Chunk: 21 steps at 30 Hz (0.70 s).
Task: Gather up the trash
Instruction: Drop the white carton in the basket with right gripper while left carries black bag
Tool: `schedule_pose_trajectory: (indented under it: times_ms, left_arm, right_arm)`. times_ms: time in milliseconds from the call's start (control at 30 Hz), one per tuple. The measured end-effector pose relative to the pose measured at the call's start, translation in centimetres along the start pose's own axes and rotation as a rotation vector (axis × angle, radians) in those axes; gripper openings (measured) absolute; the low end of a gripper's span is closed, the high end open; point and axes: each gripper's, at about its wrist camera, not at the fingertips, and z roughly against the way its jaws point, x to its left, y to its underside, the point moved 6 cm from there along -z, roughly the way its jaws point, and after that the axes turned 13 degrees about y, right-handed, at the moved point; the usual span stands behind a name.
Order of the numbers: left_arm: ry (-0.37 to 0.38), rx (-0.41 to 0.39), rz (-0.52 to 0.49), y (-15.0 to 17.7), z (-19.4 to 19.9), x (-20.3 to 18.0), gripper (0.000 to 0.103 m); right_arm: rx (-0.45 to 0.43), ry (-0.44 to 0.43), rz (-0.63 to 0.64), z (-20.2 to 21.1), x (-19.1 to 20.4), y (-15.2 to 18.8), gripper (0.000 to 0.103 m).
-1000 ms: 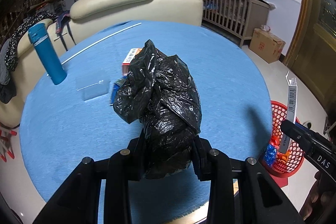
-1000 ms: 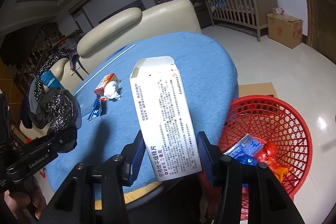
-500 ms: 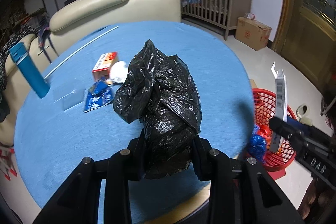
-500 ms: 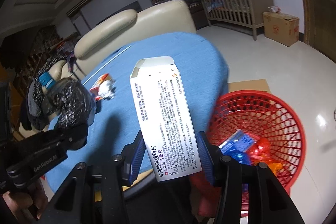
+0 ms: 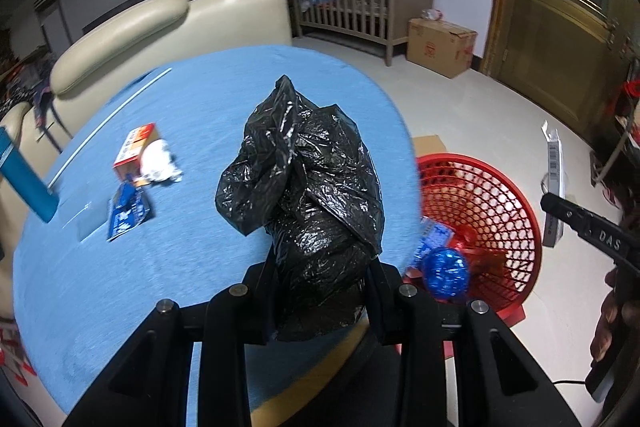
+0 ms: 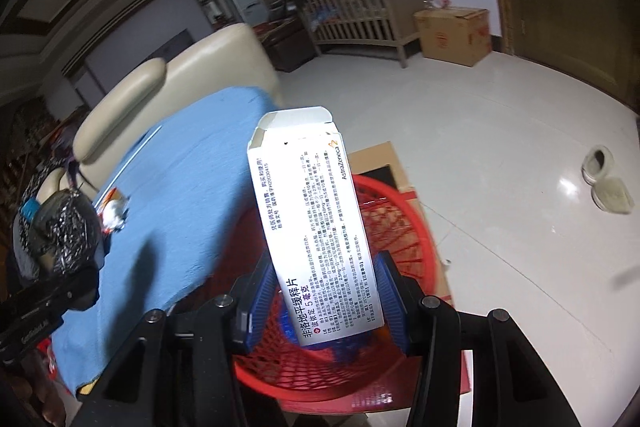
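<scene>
My left gripper (image 5: 322, 283) is shut on a crumpled black plastic bag (image 5: 304, 199), held over the near right edge of the blue round table (image 5: 200, 247). My right gripper (image 6: 326, 287) is shut on a white medicine box (image 6: 316, 223) with its top flap open, held upright above the red mesh basket (image 6: 400, 351). In the left wrist view that basket (image 5: 500, 203) stands on the floor right of the table, with blue and red wrappers inside, and the right gripper (image 5: 556, 203) with its box shows at the far right. The bag (image 6: 68, 231) appears far left in the right wrist view.
On the table lie an orange box (image 5: 134, 151), a white crumpled tissue (image 5: 158, 163), a blue packet (image 5: 128, 211), a clear plastic piece (image 5: 86, 223) and a blue bottle (image 5: 24, 179). A cream sofa (image 5: 160, 27) stands behind. A crib (image 5: 360, 3), cardboard box (image 5: 440, 45) and slippers (image 6: 604, 179) are on the floor.
Both grippers have swung right, off the table toward the red basket. The medicine box is now over the basket; the bag has neared the table's right edge. Both grips are unchanged.
</scene>
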Motion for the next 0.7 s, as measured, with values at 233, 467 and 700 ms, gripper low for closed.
schedule_pose_trajectory:
  times_ms: [233,467,700]
  left_arm:
    - [0.05,0.025,-0.074,-0.7,-1.3,-4.0,0.037]
    - [0.091,0.043,-0.125,-1.2,-2.5,-6.9,0.037]
    - [0.109,0.066,-0.16,-1.3,-3.4,-8.4,0.037]
  right_arm:
    - [0.003,0.01,-0.018,-0.1,-1.3,-0.3,0.052]
    - [0.033,0.007,-0.024,-1.0,-2.2,-0.3,0.052]
    - [0.069,-0.015,0.004,-2.2,-2.1,0.4,0.052]
